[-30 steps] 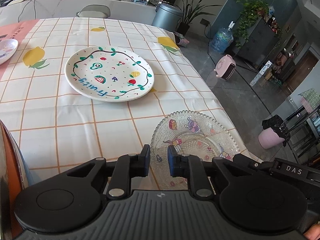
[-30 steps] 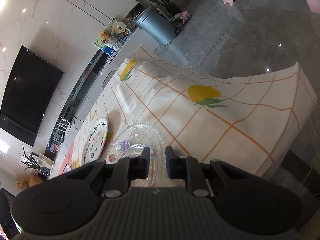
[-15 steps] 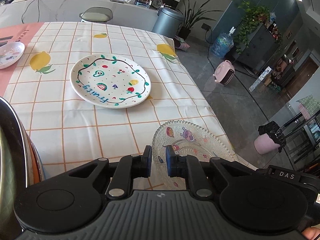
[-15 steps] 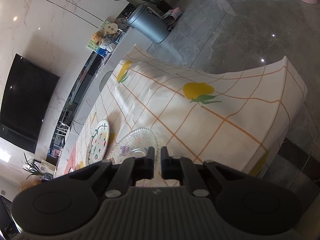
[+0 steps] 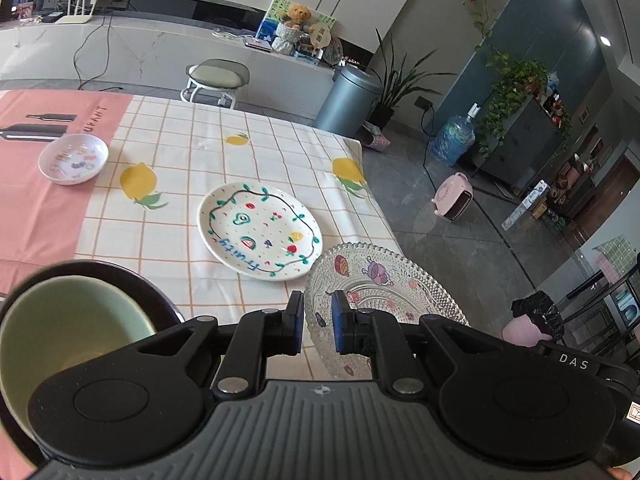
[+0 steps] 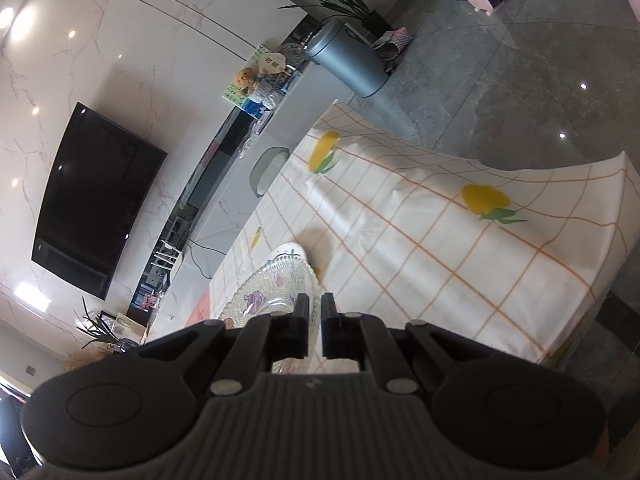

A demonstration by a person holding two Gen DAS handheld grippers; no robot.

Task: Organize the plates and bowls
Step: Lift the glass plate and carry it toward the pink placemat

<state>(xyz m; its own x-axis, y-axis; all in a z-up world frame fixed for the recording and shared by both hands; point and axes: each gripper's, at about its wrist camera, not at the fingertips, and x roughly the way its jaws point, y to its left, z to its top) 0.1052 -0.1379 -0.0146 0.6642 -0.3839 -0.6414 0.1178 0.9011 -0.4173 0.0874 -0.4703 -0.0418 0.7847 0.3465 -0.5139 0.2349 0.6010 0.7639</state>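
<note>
While the right gripper point(image 6: 314, 330) has its two fingers pinched on the near rim of the glass plate point(image 5: 382, 284), holding it by the edge, the plate appears tilted up off the checked tablecloth point(image 6: 460, 248), presumably so it can be carried over to join another plate. The left gripper point(image 5: 316, 322) hovers just beside that same rim with a narrow gap between its jaws and nothing in them, as if standing ready to steady things. Just beyond, to the left and farther off, the white fruit plate point(image 5: 260, 236) lies flat on the cloth, the likeliest base for a stack. A green bowl point(image 5: 68, 340) sits nested in a dark dish at the near left, and a small pale bowl point(image 5: 73, 159) waits far left on the pink part of the cloth
</note>
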